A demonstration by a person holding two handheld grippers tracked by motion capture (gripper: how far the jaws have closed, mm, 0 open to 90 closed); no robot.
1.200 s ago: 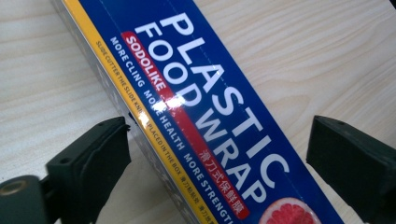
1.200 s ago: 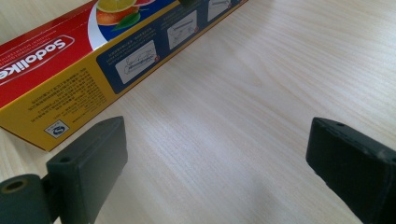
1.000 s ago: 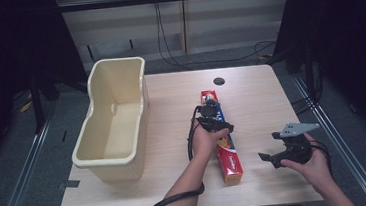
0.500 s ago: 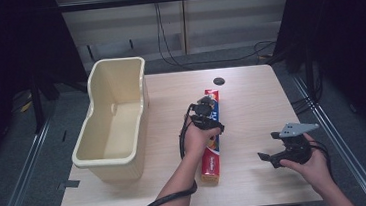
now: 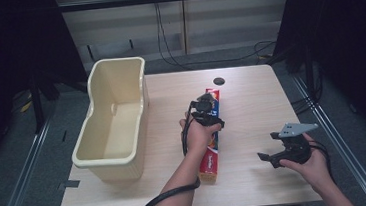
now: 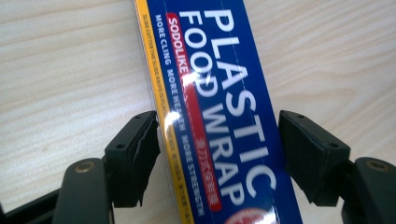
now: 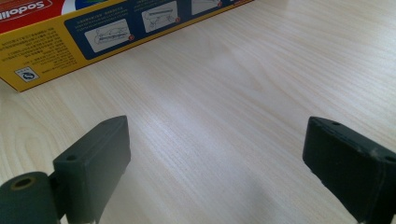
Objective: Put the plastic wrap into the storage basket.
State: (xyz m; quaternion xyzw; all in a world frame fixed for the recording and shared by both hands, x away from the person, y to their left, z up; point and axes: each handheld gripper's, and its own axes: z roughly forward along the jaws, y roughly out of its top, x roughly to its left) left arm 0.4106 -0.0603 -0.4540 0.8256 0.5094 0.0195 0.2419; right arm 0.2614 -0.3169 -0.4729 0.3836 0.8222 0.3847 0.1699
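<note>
Long blue-red-yellow plastic-wrap carton [image 5: 213, 135] lying flat at centre of pale wooden table [image 5: 251, 107], cream plastic tub [image 5: 115, 121] at its 9 o'clock. Left gripper [image 6: 219, 154] jaws just closed, pinching carton. Right gripper [image 7: 219, 168] jaws spread over bare table, at carton's 4 o'clock.

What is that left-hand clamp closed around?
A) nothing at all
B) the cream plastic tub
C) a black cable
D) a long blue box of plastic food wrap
D: in the left gripper view the left gripper has its jaws on both sides of the plastic wrap box, lying on the table.
</note>
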